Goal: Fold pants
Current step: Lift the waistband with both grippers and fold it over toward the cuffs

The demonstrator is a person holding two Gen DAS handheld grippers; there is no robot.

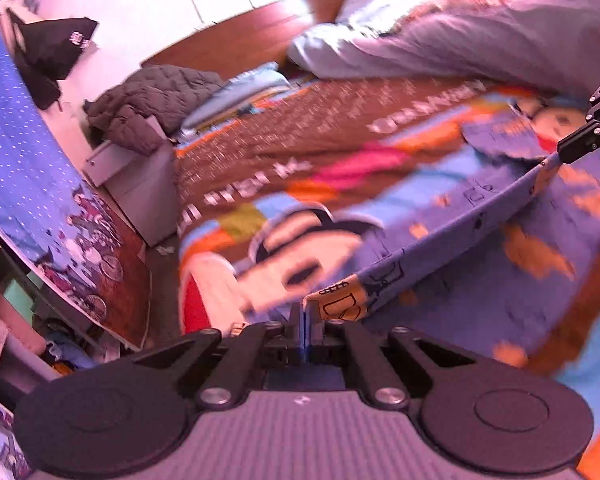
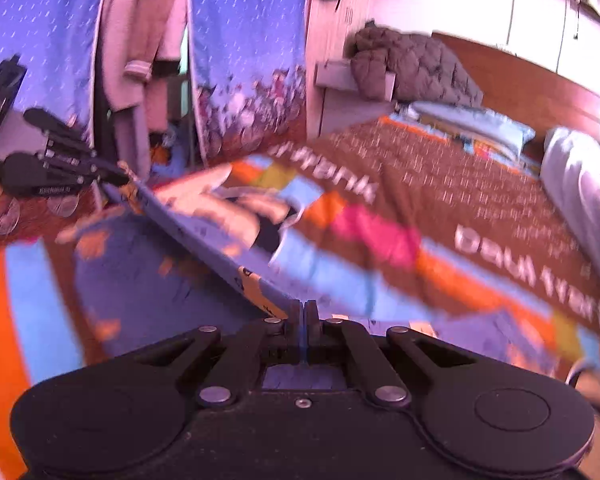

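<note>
The pants point(image 1: 472, 280) are blue with orange patches and dark drawings. They hang stretched between my two grippers above a bed. My left gripper point(image 1: 305, 312) is shut on one end of the top edge. My right gripper point(image 1: 560, 156) shows at the right of the left wrist view, shut on the other end. In the right wrist view my right gripper point(image 2: 305, 312) is shut on the pants point(image 2: 148, 272), and the taut edge runs left to my left gripper point(image 2: 126, 178). Both views are blurred by motion.
The bed has a brown, blue and orange cartoon bedspread point(image 1: 320, 140) point(image 2: 440, 200). A crumpled grey duvet point(image 1: 480, 32) lies at its head. A dark quilted jacket point(image 1: 152, 100) lies on a grey nightstand point(image 1: 140, 184). A blue patterned curtain point(image 1: 28, 168) hangs at left.
</note>
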